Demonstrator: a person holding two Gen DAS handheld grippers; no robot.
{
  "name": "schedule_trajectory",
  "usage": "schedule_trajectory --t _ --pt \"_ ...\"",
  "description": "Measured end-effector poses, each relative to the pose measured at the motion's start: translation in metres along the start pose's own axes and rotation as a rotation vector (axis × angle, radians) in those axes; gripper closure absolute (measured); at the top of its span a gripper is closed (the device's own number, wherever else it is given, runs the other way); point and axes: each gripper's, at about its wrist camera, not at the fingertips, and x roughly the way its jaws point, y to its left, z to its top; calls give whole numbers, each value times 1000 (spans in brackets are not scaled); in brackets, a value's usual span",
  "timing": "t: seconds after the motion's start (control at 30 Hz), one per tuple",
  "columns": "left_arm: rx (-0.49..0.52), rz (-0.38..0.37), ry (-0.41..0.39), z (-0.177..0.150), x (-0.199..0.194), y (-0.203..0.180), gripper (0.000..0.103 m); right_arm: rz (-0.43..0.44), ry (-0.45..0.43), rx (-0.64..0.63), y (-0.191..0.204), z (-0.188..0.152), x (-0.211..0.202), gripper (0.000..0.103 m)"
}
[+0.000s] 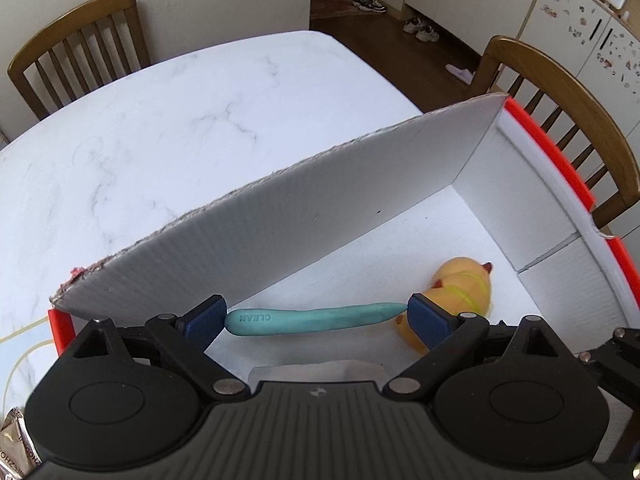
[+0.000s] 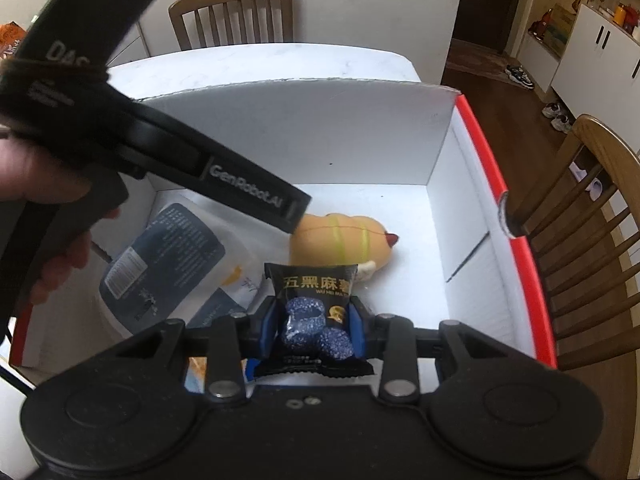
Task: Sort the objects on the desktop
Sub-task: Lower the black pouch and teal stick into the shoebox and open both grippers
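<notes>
— Step in hand?
— Drop-off, by the look of it. Two loads poised over the white-lined cardboard box with a red rim (image 1: 280, 240), neither released yet.
— Left side first?
— Left gripper (image 1: 317, 320) spread wide, pinning a teal rubbery stick stamped "CLEAN" (image 1: 304, 320) end to end between blue pads (image 1: 206, 320). Poised crosswise just inside the box's near-left wall, above the floor.
— Next move there?
— Probably a slightly wider spread, letting the stick fall onto bare floor just short of the toy.
— And the right?
— Right gripper (image 2: 313, 322) set narrow, clamped on a black foil snack packet with gold lettering (image 2: 316, 284), upright, over the box's near edge. Likely the same call: jaws apart, then a lift clear without snagging the crimped foil.
— Contents of the box?
— Starting at the left wall: white-and-dark-blue printed pouch (image 2: 168, 248) lying flat, partly hidden under the left tool. Then a yellow-orange plush toy with pale green stripes and a red tip (image 2: 344, 240) on its side, mid-floor. Far-right corner bare.
— Beyond the box?
— White marble tabletop (image 1: 160, 120) past the far wall.
</notes>
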Motion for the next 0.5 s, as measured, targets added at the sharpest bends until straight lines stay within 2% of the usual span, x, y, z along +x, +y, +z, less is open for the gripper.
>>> schedule_trajectory --t 0.13,0.5 --pt "6 10 8 0 4 0 6 13 1 -40 9 0 1 68" --pt "19 29 61 3 18 2 5 8 27 -34 9 3 10 66"
